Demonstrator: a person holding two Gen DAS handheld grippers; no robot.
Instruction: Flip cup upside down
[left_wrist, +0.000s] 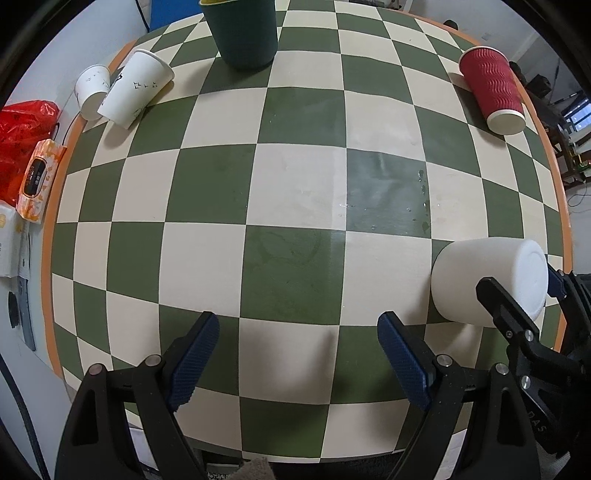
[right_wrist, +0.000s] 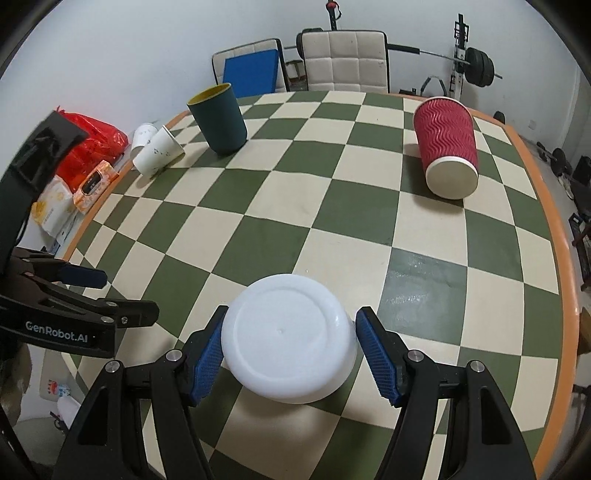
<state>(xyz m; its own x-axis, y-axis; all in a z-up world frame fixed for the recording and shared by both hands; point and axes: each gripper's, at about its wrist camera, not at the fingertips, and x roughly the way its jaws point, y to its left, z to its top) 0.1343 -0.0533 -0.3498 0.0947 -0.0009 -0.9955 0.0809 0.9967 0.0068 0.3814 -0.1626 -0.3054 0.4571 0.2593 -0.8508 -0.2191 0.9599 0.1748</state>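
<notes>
A white plastic cup (right_wrist: 290, 338) stands upside down on the checkered table (right_wrist: 332, 206), its flat base facing up. My right gripper (right_wrist: 290, 350) is open around it, one blue pad on each side; the right pad stands slightly off the cup wall. In the left wrist view the same cup (left_wrist: 487, 282) shows at the right table edge with the right gripper's fingers (left_wrist: 502, 306) around it. My left gripper (left_wrist: 299, 362) is open and empty above the table's near edge. It shows in the right wrist view (right_wrist: 85, 277) at the left.
A dark green cup (right_wrist: 218, 118) stands upright at the back. A red ribbed cup (right_wrist: 447, 147) stands upside down at the back right. Two white paper cups (right_wrist: 157, 147) stand upside down at the left. A red bag (right_wrist: 92, 147) and tissue packs (right_wrist: 92, 188) lie off the left edge. Chairs (right_wrist: 343, 61) stand behind.
</notes>
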